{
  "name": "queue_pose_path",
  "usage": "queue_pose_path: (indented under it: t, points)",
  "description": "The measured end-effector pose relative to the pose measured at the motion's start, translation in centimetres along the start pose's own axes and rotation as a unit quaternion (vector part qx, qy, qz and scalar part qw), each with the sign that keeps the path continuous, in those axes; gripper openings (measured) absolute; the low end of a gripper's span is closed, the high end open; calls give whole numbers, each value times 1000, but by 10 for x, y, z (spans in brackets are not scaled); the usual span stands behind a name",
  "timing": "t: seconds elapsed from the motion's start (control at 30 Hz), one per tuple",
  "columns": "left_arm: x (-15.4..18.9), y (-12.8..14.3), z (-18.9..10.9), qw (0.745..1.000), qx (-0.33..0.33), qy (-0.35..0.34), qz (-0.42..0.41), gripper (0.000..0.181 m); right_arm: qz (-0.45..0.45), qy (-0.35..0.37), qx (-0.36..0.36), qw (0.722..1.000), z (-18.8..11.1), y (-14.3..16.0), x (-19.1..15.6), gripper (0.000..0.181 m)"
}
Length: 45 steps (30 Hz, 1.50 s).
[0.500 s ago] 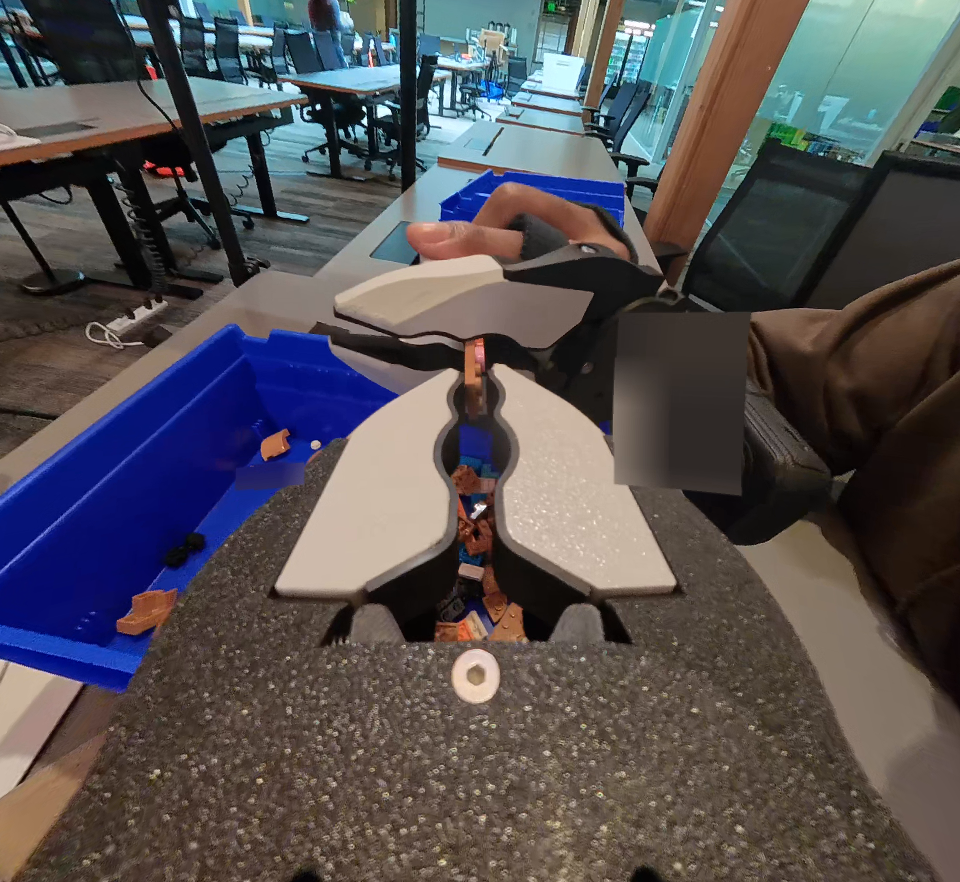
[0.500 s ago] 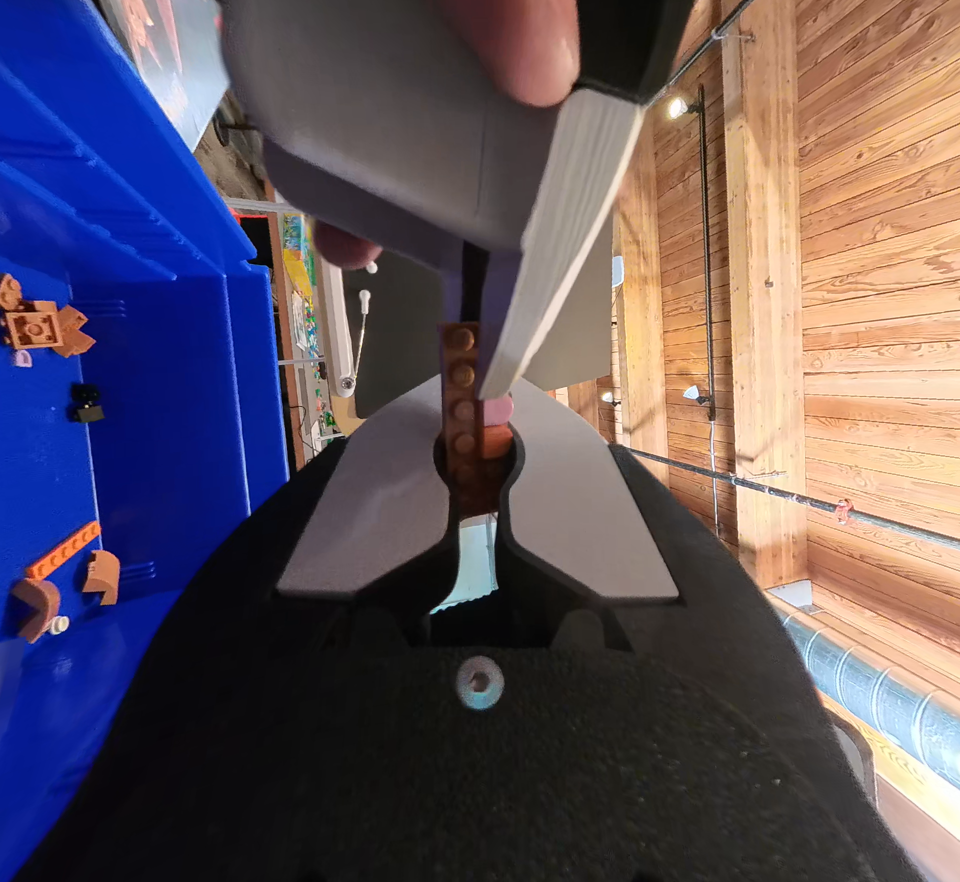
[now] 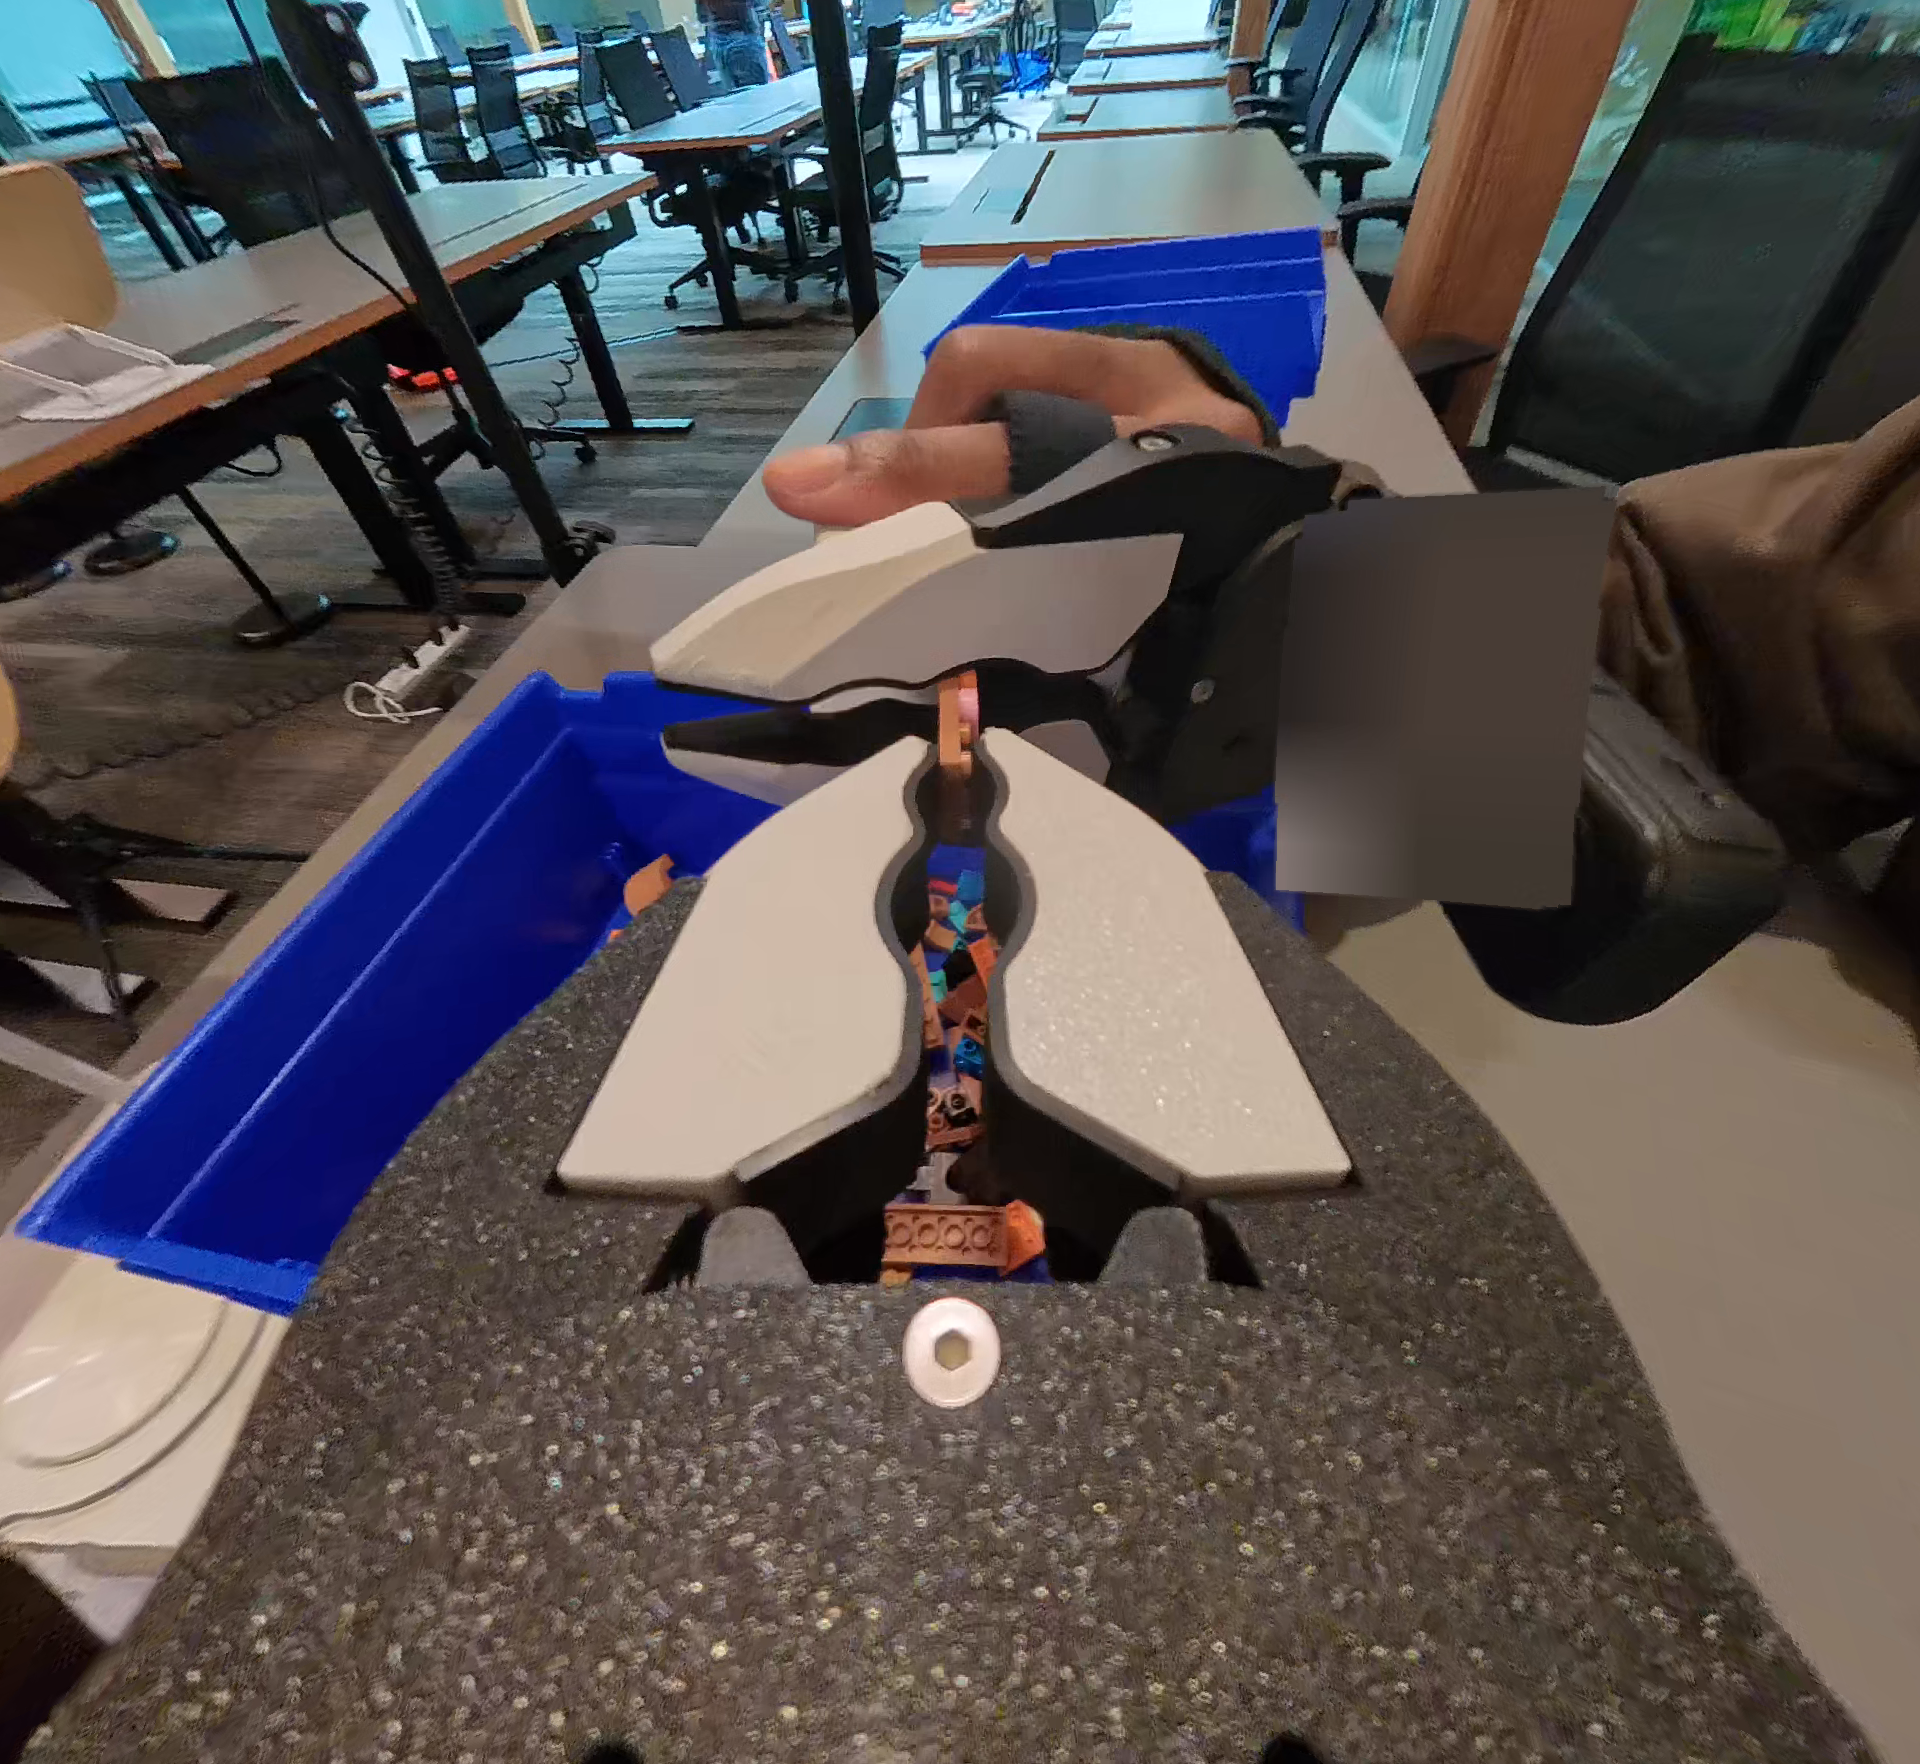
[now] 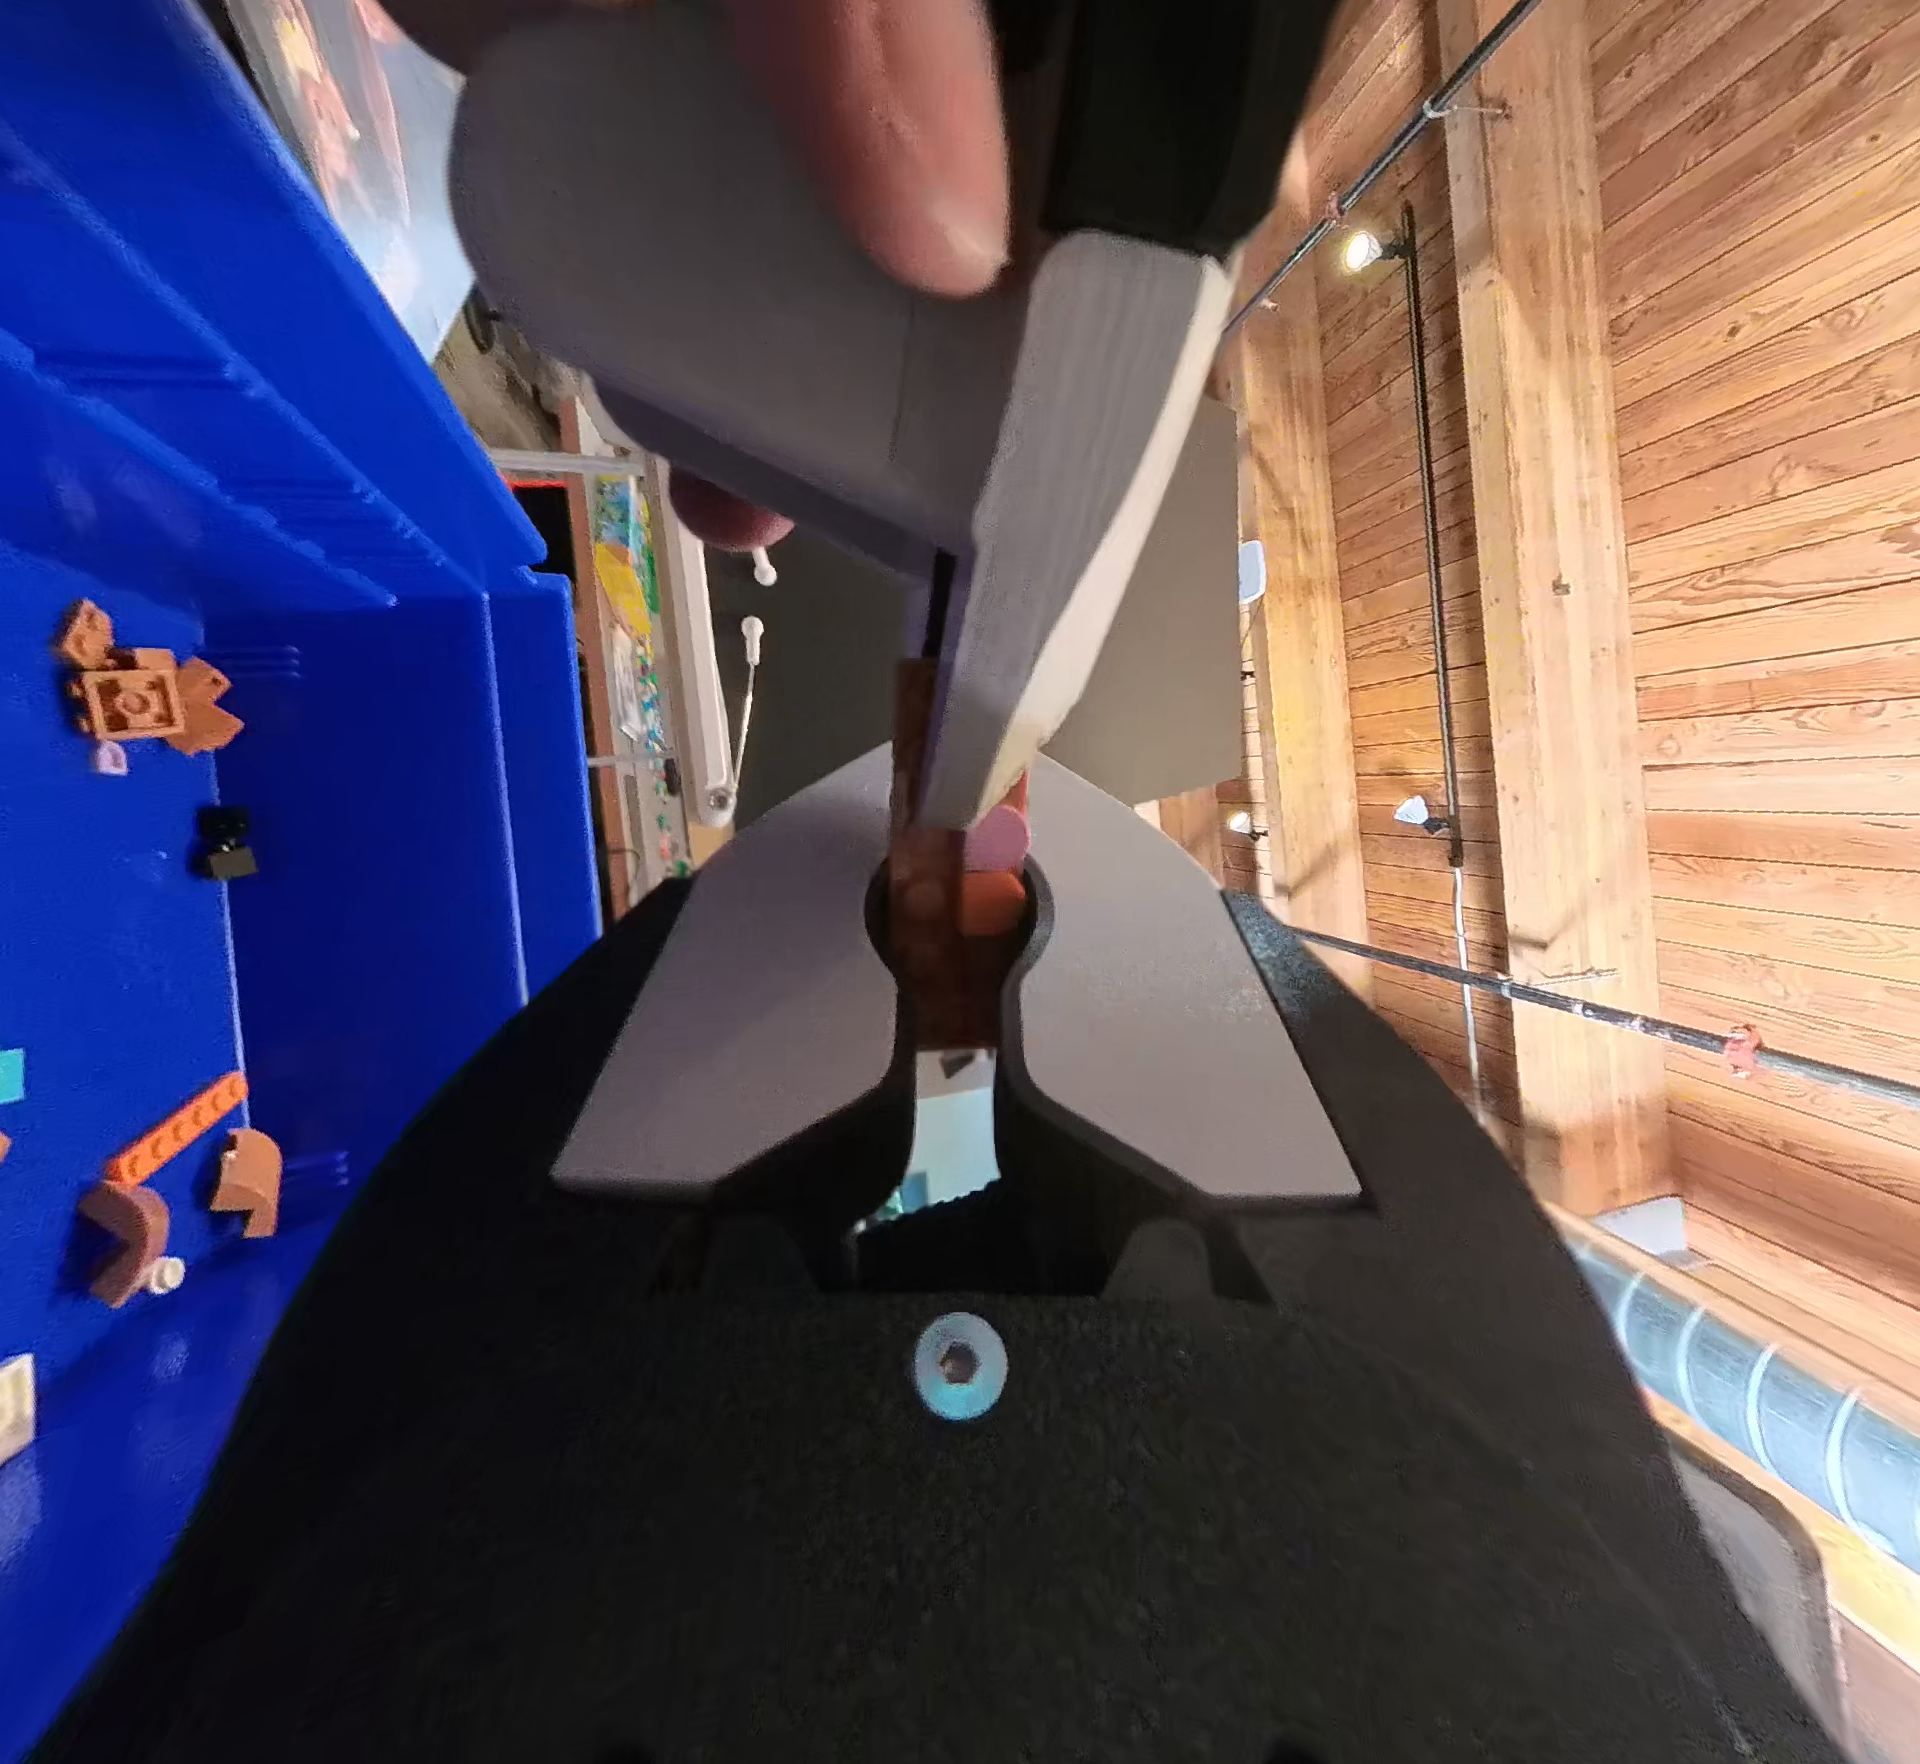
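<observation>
Claws meet tip to tip above the blue bin (image 3: 343, 966) on the table (image 3: 1621, 1247). My left claw (image 3: 958, 758) is pressed nearly together, pinching the end of a thin brown studded plate (image 3: 952, 727). My right claw (image 3: 883, 686) comes in crosswise from the right side of the left wrist view, fingers lying flat one over the other, closed on the same small assembly from the other end.

Right wrist view: my right claw (image 4: 961, 893) grips the brown plate (image 4: 925, 925) along its length. A small pink round piece (image 4: 1000, 836) and an orange piece (image 4: 992, 904) sit against the plate's side, just at the left claw's tip. Whether the pink piece is fully seated on the plate, I cannot tell.

Below, seen between the left fingers: a heap of loose bricks (image 3: 951, 987), brown, blue, black. More scattered orange and brown bricks (image 4: 145, 706) lie on the bin floor in the right view.

Risks, as I judge them:
- Both grips sit on narrow edges. Any twist between the two claws could snap the plate out sideways.
- The pink piece looks barely held, so a squeeze off-axis could pop it loose into the heap, where it would be hard to find.
- The left claw's tip hides the contact point in the right view, so alignment is partly blind.
</observation>
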State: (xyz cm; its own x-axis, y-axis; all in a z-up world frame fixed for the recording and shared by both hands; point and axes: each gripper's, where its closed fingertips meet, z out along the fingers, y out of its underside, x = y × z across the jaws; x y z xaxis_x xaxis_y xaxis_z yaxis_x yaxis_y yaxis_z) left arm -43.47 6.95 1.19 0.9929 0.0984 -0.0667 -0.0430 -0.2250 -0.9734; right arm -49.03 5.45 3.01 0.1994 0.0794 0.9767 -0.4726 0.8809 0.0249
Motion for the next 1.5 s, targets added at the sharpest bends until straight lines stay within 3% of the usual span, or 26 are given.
queue_pose_path:
  t: [0.2, 0.47, 0.77, 1.5]
  points:
    - [1, 0, 1, 999, -14, -21, 30, 5, 28, -13, 9, 999, -1, -2, -2, 10]
    - [-1, -2, 1, 991, 20, 29, -133, 5, 19, -16, -5, 1000, 1, 2, -2, 9]
    - [1, -2, -1, 974, 32, 77, -209, 6, -20, 7, -12, 1000, 0, 0, 1, 8]
    - [5, -4, -4, 954, 44, 136, -265, 7, -108, 72, -10, 991, -3, -5, 11, 8]
